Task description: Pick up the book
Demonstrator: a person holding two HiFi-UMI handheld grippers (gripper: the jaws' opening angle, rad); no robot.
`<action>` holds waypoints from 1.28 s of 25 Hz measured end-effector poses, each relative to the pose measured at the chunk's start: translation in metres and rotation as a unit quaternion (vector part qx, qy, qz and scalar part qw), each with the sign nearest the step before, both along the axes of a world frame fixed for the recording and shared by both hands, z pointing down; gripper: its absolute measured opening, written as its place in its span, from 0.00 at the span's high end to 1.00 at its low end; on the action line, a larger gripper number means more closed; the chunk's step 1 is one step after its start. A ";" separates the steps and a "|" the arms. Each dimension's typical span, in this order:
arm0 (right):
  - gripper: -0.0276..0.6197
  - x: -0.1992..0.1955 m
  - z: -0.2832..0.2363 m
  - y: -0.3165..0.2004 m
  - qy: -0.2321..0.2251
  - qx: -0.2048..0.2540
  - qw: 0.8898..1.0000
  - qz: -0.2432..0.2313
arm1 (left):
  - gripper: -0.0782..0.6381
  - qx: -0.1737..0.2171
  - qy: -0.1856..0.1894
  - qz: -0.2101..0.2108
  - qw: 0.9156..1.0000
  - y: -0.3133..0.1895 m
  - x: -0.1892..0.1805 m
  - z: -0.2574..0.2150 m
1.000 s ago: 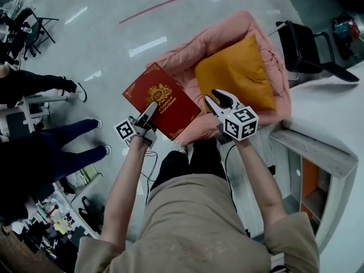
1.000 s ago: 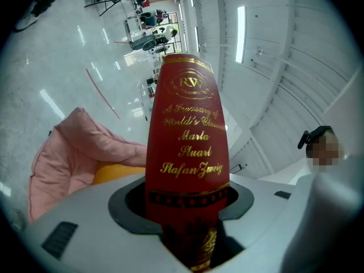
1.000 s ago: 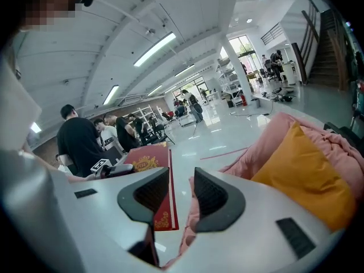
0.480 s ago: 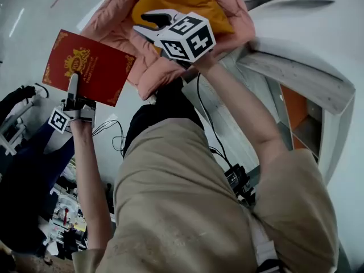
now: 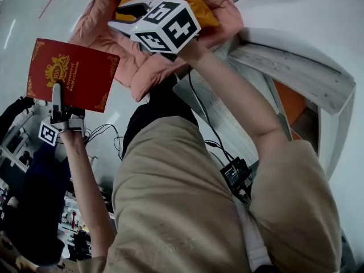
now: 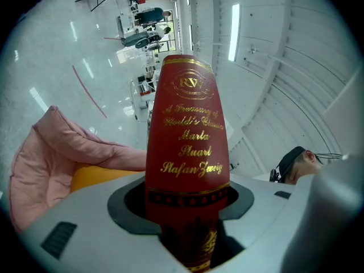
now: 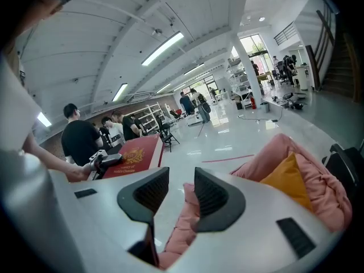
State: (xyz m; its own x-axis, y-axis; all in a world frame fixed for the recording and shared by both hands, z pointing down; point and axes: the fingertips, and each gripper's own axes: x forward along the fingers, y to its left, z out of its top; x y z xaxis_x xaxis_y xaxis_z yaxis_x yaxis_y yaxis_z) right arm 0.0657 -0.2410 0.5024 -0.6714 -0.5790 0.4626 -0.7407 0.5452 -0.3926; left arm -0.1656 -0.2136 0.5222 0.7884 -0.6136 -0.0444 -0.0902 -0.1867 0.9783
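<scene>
Book swung farther left, left gripper clamping it, right gripper raised

The shiny grey floor holds a big pink cushion seat. The seat lies just past the fingers of the right gripper and off to their right. An orange pillow lies on it. A thin red line crosses the floor farther past the fingertips.
</scene>
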 end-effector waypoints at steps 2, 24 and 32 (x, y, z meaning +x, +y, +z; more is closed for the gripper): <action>0.76 0.006 -0.003 0.001 -0.002 0.003 1.000 -0.001 | 0.55 0.004 0.003 -0.005 1.000 0.000 0.003 -0.003; 0.75 -0.002 -0.071 0.070 0.009 0.051 0.996 0.078 | 0.55 0.047 0.019 -0.013 0.999 0.053 -0.064 -0.066; 0.75 -0.033 -0.089 0.128 0.043 0.075 0.990 0.107 | 0.55 0.063 0.022 -0.004 0.998 0.095 -0.122 -0.082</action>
